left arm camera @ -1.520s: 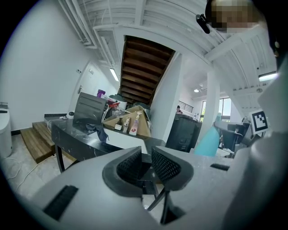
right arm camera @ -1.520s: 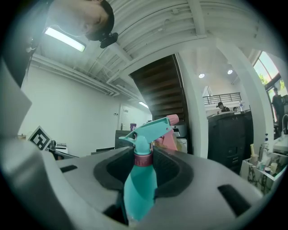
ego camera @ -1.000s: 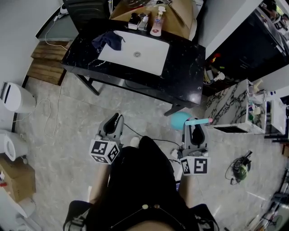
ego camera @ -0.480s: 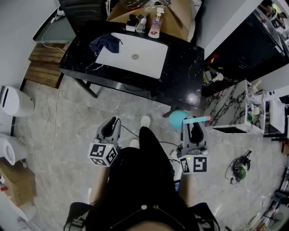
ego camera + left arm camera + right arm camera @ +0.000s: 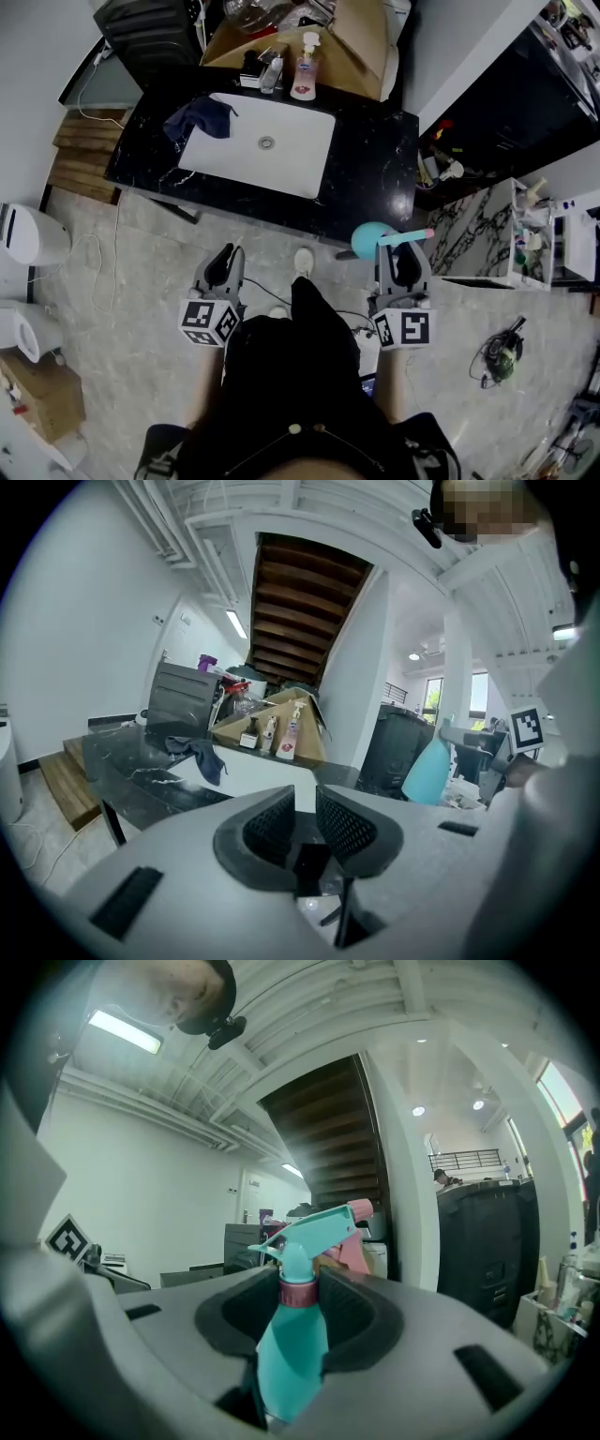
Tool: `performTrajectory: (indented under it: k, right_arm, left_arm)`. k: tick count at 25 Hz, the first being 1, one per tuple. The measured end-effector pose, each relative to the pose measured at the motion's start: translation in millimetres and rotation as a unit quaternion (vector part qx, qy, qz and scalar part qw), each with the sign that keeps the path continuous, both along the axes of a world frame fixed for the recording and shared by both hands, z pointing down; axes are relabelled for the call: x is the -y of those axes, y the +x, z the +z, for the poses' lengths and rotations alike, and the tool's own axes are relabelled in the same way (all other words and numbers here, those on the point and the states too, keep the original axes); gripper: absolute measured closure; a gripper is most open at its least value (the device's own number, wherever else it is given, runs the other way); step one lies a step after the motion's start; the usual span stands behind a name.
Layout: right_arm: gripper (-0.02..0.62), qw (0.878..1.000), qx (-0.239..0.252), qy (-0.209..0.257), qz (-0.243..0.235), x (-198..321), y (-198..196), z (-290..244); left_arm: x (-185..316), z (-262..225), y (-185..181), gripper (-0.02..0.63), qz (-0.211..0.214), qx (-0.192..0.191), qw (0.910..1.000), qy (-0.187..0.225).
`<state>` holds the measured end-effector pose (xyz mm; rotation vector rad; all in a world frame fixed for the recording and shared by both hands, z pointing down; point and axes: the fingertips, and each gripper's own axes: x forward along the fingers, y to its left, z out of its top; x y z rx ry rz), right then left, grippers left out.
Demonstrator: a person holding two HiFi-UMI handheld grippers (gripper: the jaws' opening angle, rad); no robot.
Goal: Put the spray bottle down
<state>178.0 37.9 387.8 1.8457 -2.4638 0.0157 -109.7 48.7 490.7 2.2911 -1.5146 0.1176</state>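
Observation:
A teal spray bottle (image 5: 370, 239) with a pink nozzle tip hangs over the floor just short of the black marble counter (image 5: 375, 159). My right gripper (image 5: 401, 255) is shut on it. In the right gripper view the pads clamp the pink collar at the neck of the spray bottle (image 5: 291, 1354), between the jaws of the right gripper (image 5: 300, 1283). My left gripper (image 5: 223, 265) hovers over the floor to the left of the person's legs, its jaws almost together with nothing in them. The left gripper (image 5: 306, 794) faces the counter, and the spray bottle (image 5: 427, 771) shows at the right of its view.
The counter holds a white sink basin (image 5: 258, 145), a blue cloth (image 5: 199, 117) and a soap bottle (image 5: 305, 67). A marble shelf unit (image 5: 487, 225) stands at the right. A tool (image 5: 502, 352) lies on the floor. A white bin (image 5: 33, 234) stands at the left.
Both grippers and the person have moved forward towards the counter, which now lies closer to the gripper tips. The bottle stays in the right gripper.

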Motion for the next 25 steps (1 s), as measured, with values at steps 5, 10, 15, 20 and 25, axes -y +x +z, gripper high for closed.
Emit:
performTrajectory:
  k: [5, 10, 15, 20, 25]
  right_arm:
    - [0.457, 0.999, -0.008, -0.022, -0.027, 74.7, 13.9, 18.1]
    - [0.457, 0.998, -0.026, -0.029, -0.049, 142.8, 26.0, 28.0]
    - [0.457, 0.996, -0.035, -0.033, -0.069, 202.4, 26.4, 43.3]
    - [0.457, 0.996, -0.037, -0.036, -0.074, 252.8, 13.1, 63.6]
    - [0.457, 0.998, -0.03, -0.036, -0.05, 305.2, 2.2, 75.9]
  left_arm:
    - [55.6, -4.0, 14.0, 0.535, -0.02, -0.002, 0.9998, -0.001]
    - [93.4, -2.7, 23.8, 0.535, -0.041, 0.005, 0.999, -0.014]
    - [113.1, -2.3, 21.9, 0.535, -0.075, 0.0, 0.997, -0.019]
    - [115.9, 5.7, 4.8, 0.535, -0.103, 0.0, 0.994, -0.038]
    - [138.0, 9.2, -20.2, 0.535, -0.12, 0.004, 0.9915, -0.05]
